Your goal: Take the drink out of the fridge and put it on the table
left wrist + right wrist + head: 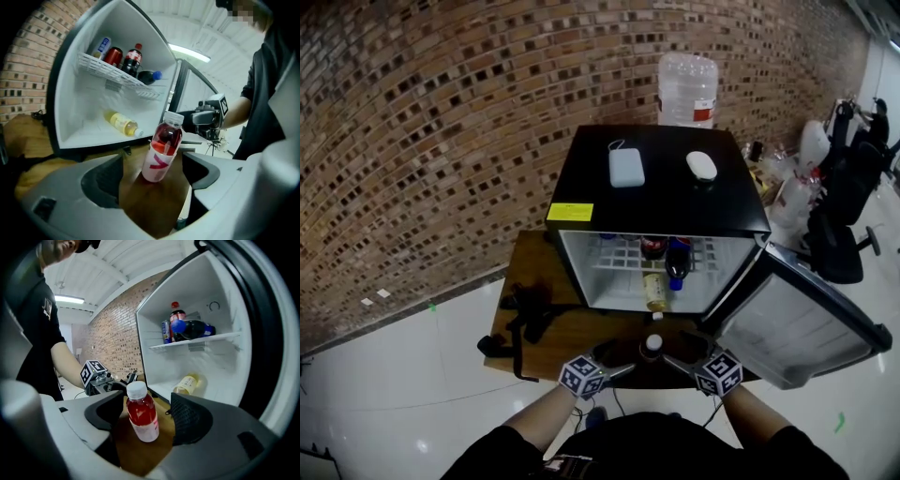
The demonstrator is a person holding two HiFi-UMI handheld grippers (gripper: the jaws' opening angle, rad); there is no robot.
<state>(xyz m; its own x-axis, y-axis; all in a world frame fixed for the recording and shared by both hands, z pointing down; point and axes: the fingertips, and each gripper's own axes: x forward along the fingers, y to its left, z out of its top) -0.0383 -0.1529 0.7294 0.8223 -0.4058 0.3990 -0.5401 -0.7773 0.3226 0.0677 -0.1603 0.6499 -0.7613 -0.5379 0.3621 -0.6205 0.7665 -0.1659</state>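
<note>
Drink (652, 345) untouched between both hand-held grippers (623, 360) (681, 351)

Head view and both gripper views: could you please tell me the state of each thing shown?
Fridge door: open.
Red drink bottle: upright on the table, capped, ungripped.
Yellow bottle: lying on the fridge floor.
Left gripper: open, red drink bottle between its jaws.
Right gripper: open, red drink bottle between its jaws.
</note>
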